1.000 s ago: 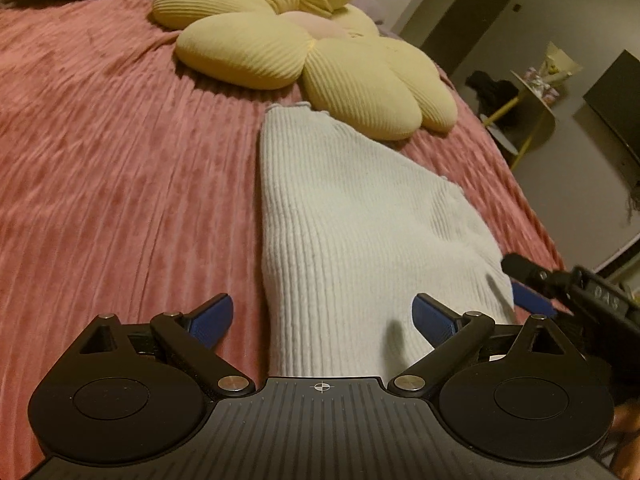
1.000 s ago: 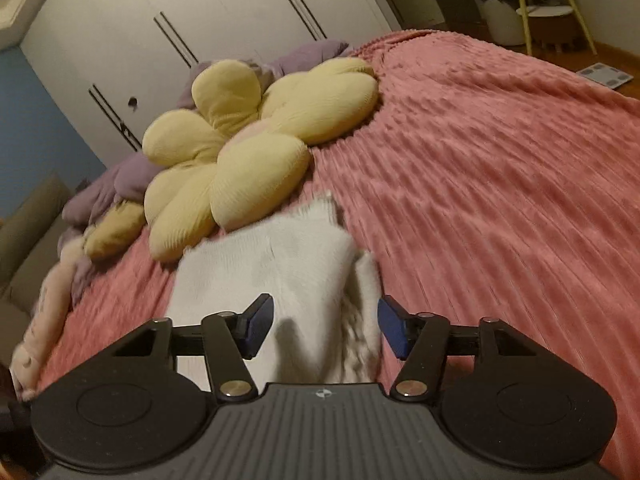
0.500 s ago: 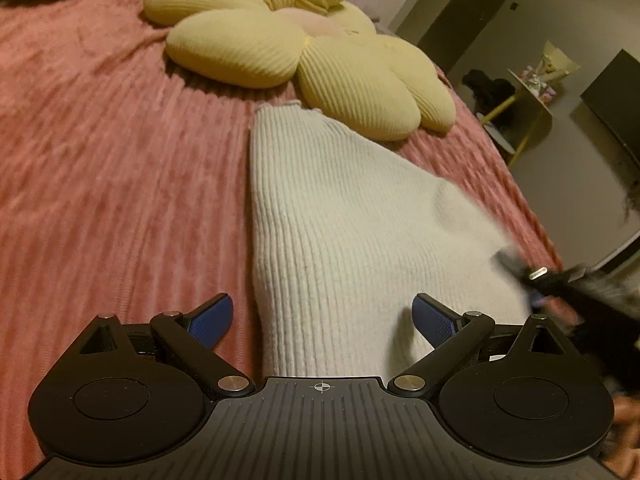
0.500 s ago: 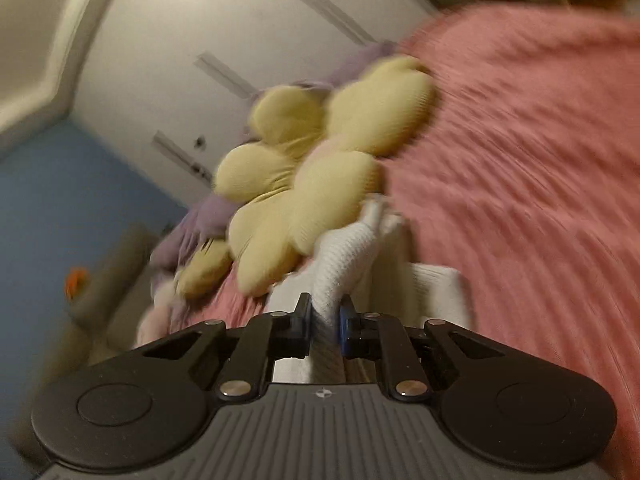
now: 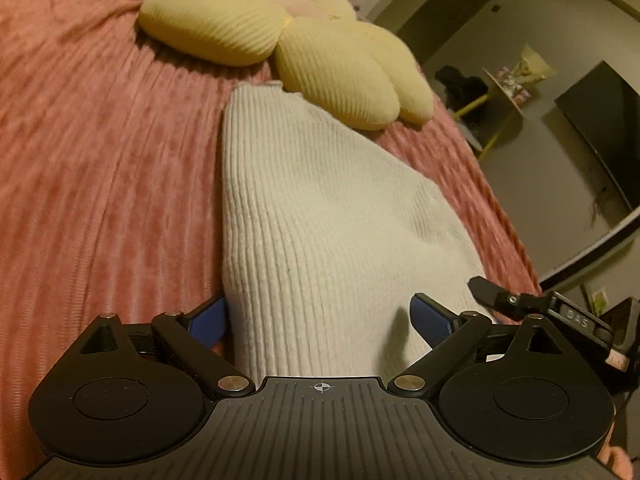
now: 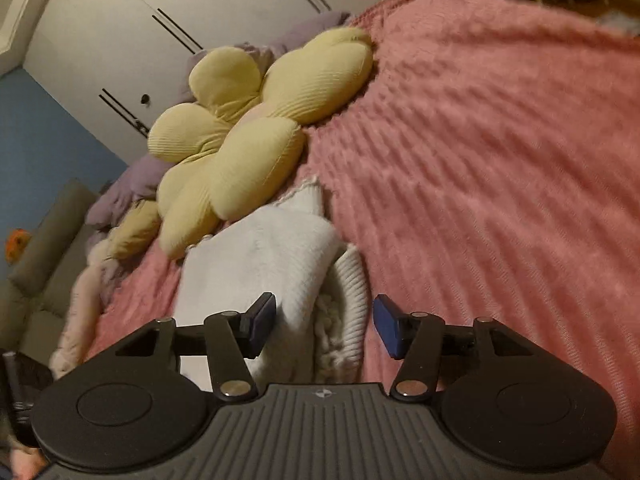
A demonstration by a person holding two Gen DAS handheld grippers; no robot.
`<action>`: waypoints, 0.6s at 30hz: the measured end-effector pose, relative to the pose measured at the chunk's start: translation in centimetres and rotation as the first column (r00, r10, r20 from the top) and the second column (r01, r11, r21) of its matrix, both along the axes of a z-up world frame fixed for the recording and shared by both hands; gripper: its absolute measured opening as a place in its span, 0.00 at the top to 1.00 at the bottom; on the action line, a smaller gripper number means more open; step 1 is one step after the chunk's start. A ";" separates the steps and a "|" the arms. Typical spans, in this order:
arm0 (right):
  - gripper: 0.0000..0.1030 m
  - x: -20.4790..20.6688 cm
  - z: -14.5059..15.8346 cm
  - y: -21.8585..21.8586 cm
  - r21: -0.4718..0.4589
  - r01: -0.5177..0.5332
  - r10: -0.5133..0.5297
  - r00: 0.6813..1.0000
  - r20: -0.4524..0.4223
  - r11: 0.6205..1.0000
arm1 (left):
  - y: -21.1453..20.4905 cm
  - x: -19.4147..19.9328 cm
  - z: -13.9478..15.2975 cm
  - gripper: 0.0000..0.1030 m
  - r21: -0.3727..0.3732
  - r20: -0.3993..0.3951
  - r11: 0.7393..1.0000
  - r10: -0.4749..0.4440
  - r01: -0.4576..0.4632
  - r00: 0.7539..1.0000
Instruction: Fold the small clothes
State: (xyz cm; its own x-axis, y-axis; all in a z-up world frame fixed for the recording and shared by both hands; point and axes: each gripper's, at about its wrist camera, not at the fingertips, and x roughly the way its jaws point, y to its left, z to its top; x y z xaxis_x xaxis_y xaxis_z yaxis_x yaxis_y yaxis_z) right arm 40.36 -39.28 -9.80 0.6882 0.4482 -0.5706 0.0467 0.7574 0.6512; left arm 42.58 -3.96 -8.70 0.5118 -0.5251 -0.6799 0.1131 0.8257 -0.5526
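Note:
A cream ribbed knit garment [image 5: 320, 216] lies folded lengthwise on the pink bedspread [image 5: 100, 160]. My left gripper [image 5: 320, 316] is open, its blue pads on either side of the garment's near end. In the right wrist view the garment [image 6: 272, 256] lies with a ribbed hem and chunky knit edge [image 6: 348, 304] showing at its right side. My right gripper [image 6: 326, 324] is open and empty, its jaws straddling that edge. The right gripper's finger [image 5: 504, 300] shows at the garment's right side in the left wrist view.
A yellow flower-shaped cushion [image 5: 288, 40] [image 6: 248, 136] lies just beyond the garment's far end. Purple and pink bedding [image 6: 128, 184] is heaped by it. A yellow-legged side table [image 5: 508, 88] and a dark screen [image 5: 600, 128] stand off the bed's right side.
My right gripper, shut on a lifted part of the garment half a second ago, has let go and opened; the cloth lies down. My left gripper moved slightly forward, staying open.

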 end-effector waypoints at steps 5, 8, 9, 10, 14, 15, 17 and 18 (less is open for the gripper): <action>0.27 1.5 -1.2 0.3 0.122 -0.060 0.064 0.998 -0.030 0.991 | 0.4 0.8 -0.4 0.26 -0.025 -0.009 0.999 0.026 -0.026 1.000; 0.36 2.0 -1.3 1.0 0.115 -0.078 0.081 0.997 -0.017 0.990 | 1.2 1.0 -0.6 0.38 -0.048 -0.030 0.997 0.056 -0.058 0.998; 0.45 2.2 -1.4 1.1 0.112 -0.075 0.077 0.997 -0.017 0.991 | 1.4 1.1 -0.7 0.43 -0.062 -0.042 0.995 0.070 -0.073 0.997; 0.48 2.4 -1.7 1.4 0.113 -0.069 0.072 0.997 -0.028 0.991 | 1.6 1.1 -0.7 0.49 -0.070 -0.049 0.994 0.080 -0.083 0.996; 0.61 2.2 -1.5 2.1 0.114 -0.033 0.036 0.999 -0.032 0.993 | 1.4 0.6 1.0 0.58 -0.032 -0.018 0.998 0.062 -0.062 0.998; 0.62 2.0 -1.2 2.2 0.138 -0.030 0.035 0.999 -0.033 0.990 | 1.6 0.2 1.6 0.59 -0.037 -0.013 0.998 0.059 -0.060 0.998; 0.63 1.7 -0.7 2.2 0.203 -0.032 0.040 0.999 -0.036 0.979 | 2.4 -1.2 3.0 0.59 -0.052 0.006 0.998 0.047 -0.047 0.999; 0.63 1.3 -0.6 2.3 0.240 -0.035 0.045 0.998 -0.039 0.970 | 2.9 -2.2 3.6 0.59 -0.046 0.009 0.998 0.049 -0.048 0.999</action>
